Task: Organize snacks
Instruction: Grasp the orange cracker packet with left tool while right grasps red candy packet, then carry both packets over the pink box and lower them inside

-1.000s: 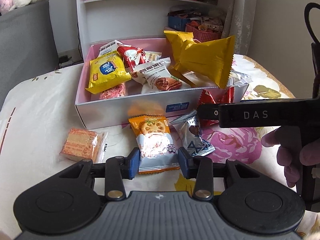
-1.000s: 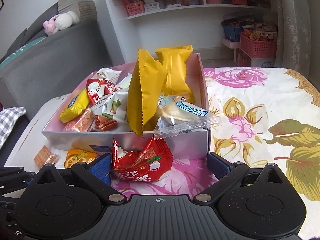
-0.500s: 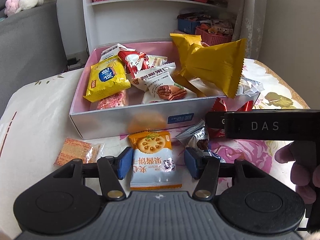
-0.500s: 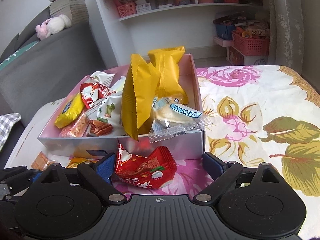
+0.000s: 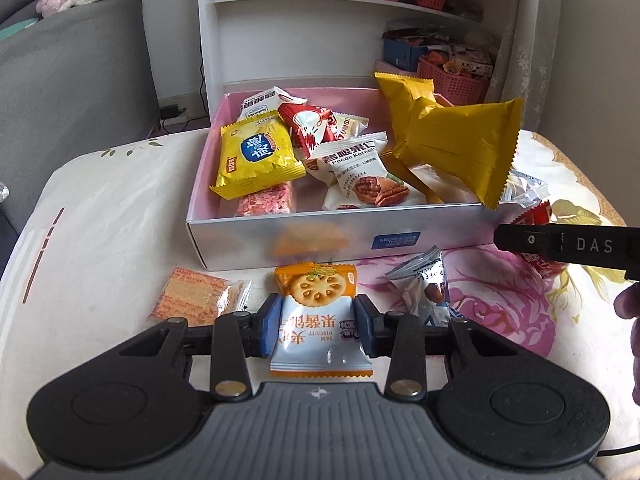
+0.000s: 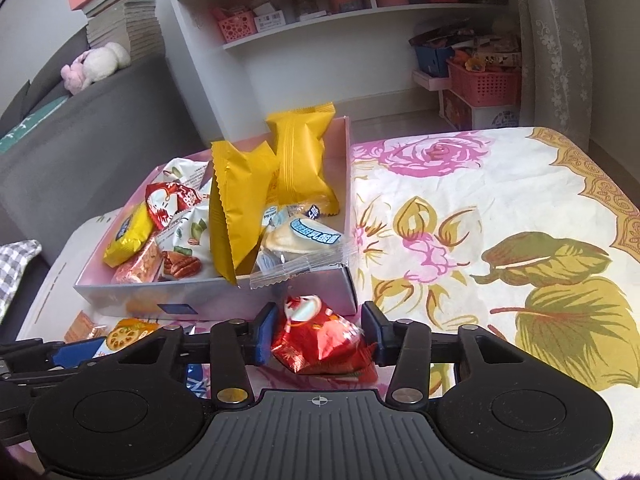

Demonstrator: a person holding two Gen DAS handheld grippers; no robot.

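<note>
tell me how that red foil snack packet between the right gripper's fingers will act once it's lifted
The red packet looks puffy and crinkled, so it is probably light and will likely squash and buckle as the right gripper's jaws close on it. Its glossy foil may slip on the pads. It seems loose-filled, so the unheld end could sag.

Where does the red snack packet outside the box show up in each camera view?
Left wrist view: red packet at far right, mostly hidden behind the right gripper's black finger.
Right wrist view: red packet low centre, between the closing right gripper's pads.
Shared landmark: the box with the blue label.
</note>
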